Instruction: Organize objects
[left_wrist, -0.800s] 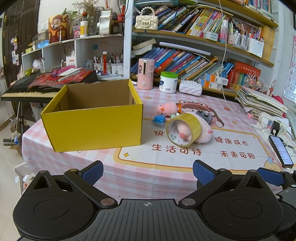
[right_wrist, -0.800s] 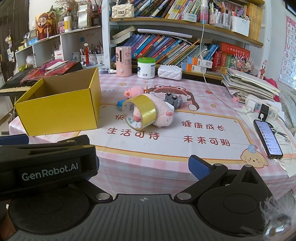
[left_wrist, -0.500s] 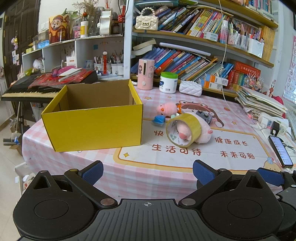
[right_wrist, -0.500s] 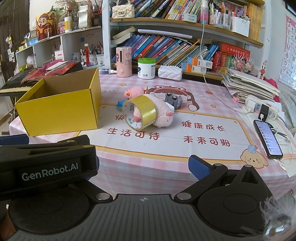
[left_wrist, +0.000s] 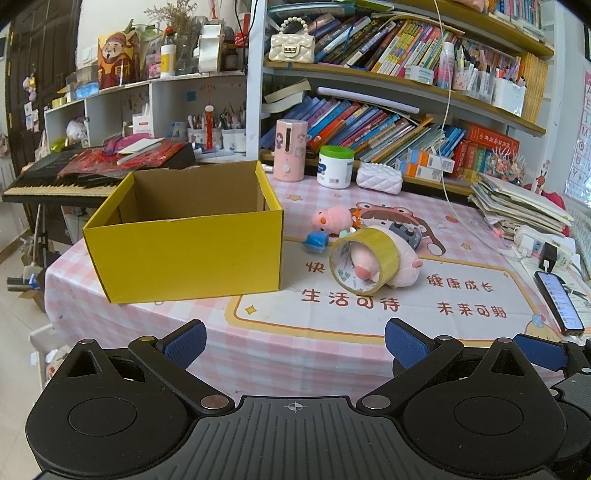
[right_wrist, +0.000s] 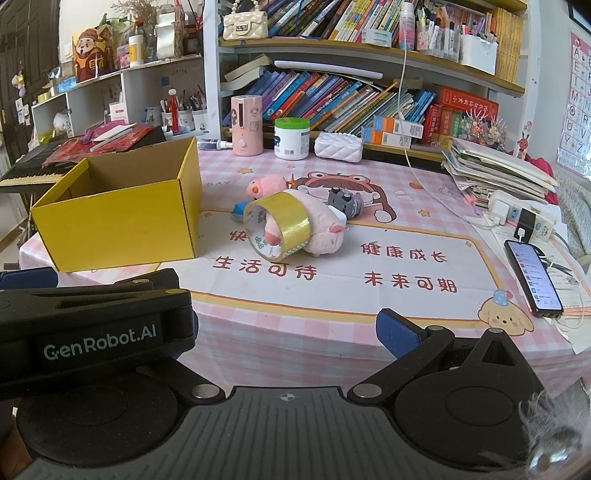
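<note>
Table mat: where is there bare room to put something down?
Bare mat lies near the front edge, between the yellow box and the phone. It is crowded behind the tape roll, among the plush toys, and along the shelf side.

Yellow box (left_wrist: 192, 254) with brown inside, pink-and-white checked tablecloth (left_wrist: 295, 343), yellowish tape roll (left_wrist: 364, 260) around a pink plush pig (left_wrist: 400, 264), blue gripper pads (left_wrist: 184, 341)

Home study: crammed bookshelves (left_wrist: 388, 122) (keyboard (left_wrist: 62, 181) alongside)
</note>
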